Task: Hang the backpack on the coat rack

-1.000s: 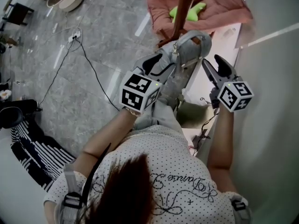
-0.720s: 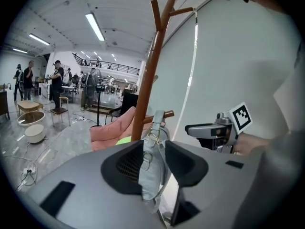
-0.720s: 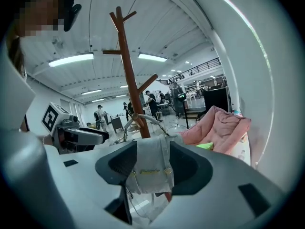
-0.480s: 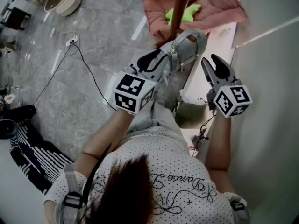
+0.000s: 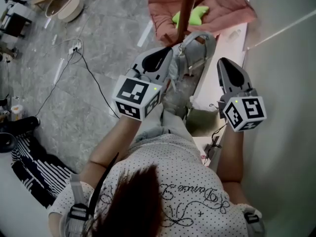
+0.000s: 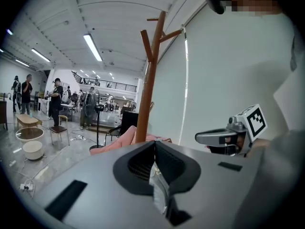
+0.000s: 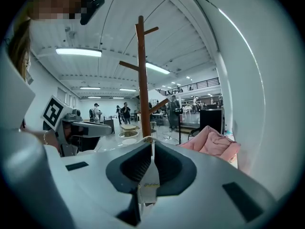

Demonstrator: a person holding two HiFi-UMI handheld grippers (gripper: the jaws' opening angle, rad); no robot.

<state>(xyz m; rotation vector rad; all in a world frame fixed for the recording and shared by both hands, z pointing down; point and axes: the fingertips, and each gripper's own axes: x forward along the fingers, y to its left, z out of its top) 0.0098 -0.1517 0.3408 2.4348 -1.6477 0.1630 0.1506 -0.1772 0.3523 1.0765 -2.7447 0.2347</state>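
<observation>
A grey backpack hangs between my two grippers, in front of the brown coat rack pole. My left gripper is at the bag's left side. In the left gripper view its jaws are shut on a pale strap of the backpack. My right gripper is at the bag's right side. Its jaws are closing, and they pinch a pale backpack strap with a label. The coat rack rises close ahead with bare pegs near its top.
A pink seat with a green toy lies beyond the rack's foot. A white wall runs along the right. A cable crosses the floor at left, near bowls and striped cloth. People stand far off.
Both grippers have risen with the backpack. Their jaws, apart a second ago, have come together on the straps.
</observation>
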